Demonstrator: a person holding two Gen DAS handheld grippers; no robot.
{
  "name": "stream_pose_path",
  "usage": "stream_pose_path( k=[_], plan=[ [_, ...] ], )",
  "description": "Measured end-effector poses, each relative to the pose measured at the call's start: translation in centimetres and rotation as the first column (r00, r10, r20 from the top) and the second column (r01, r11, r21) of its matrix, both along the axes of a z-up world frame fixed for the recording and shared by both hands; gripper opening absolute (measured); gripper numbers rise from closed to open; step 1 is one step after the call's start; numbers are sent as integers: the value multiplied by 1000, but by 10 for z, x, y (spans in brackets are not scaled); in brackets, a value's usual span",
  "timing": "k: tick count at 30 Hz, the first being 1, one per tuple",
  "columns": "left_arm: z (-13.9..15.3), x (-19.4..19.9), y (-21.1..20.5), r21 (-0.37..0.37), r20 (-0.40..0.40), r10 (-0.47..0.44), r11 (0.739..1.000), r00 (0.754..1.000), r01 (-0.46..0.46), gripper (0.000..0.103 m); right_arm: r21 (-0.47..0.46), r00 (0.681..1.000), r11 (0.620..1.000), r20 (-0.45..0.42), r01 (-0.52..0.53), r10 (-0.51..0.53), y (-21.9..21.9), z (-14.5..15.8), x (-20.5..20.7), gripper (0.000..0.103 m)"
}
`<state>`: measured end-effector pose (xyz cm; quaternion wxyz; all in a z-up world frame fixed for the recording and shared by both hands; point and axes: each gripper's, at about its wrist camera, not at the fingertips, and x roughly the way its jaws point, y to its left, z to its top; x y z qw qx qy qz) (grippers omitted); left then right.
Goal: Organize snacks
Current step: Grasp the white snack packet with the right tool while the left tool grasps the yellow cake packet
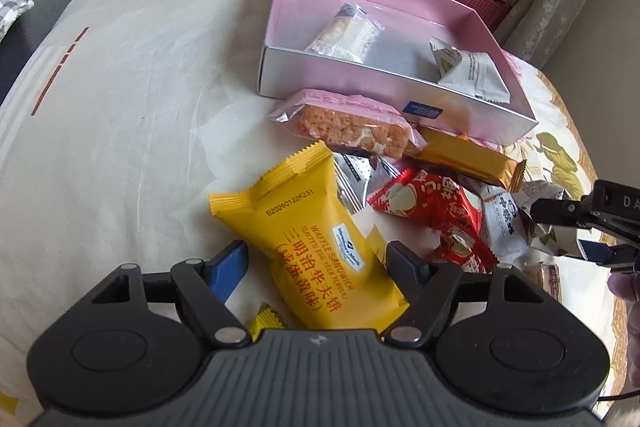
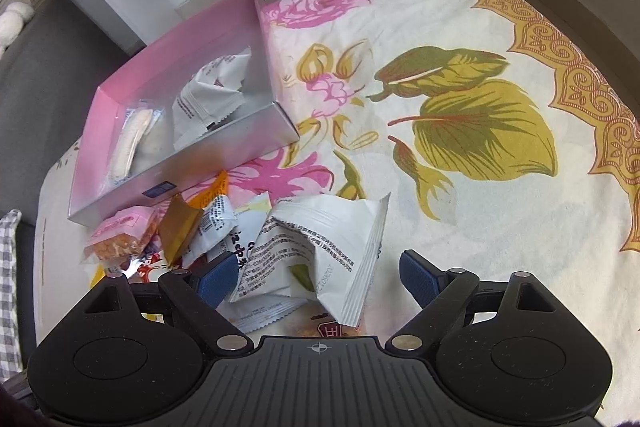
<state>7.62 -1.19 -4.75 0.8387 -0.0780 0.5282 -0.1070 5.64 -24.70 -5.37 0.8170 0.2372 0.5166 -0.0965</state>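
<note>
The left gripper (image 1: pixel 316 263) is straddling the yellow waffle packet (image 1: pixel 316 247), its fingers (image 1: pixel 228 271) part-open and seemingly not yet pressing; a crooked pinch could let the slick wrapper slip. The right gripper (image 2: pixel 316 271) is hanging wide around a white packet (image 2: pixel 320 247), which is leaning and could tip aside. Behind them about eight loose packets are lying piled on the bed (image 1: pixel 120 107). Near its far edge, the one pink box (image 1: pixel 392 27) is holding two packets.

"WAFFLE SANDWICH", "B20260122K231" on yellow packet (image 1: pixel 316 247)
</note>
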Motion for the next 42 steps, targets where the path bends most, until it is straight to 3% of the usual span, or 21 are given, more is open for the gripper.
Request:
stream_pose_path(
  k=[3,7,10,16,29,42],
  plan=[
    [1,-3,-3,0,-1,-17,1000,1000,17,60,-3,1000,1000,1,0,0,-1,-2,0,81],
    [3,-5,-2,-14,0,-14,1000,1000,14,48,7,1000,1000,-7,5,-5,-1,-5,1,58],
    [5,-5,1,-22,6,-9,1000,1000,9,41,-6,1000,1000,0,3,-3,0,-5,1,57],
    [10,-5,2,-36,15,-12,999,1000,13,38,-2,1000,1000,16,16,-16,-2,-2,0,52],
    [30,-6,10,-60,70,-9,998,998,13,35,10,997,1000,69,22,-22,-6,15,-4,51],
    [51,2,25,-81,178,78,995,981,-64,34,51,987,999,162,14,-22,4,46,-1,51]
  ],
)
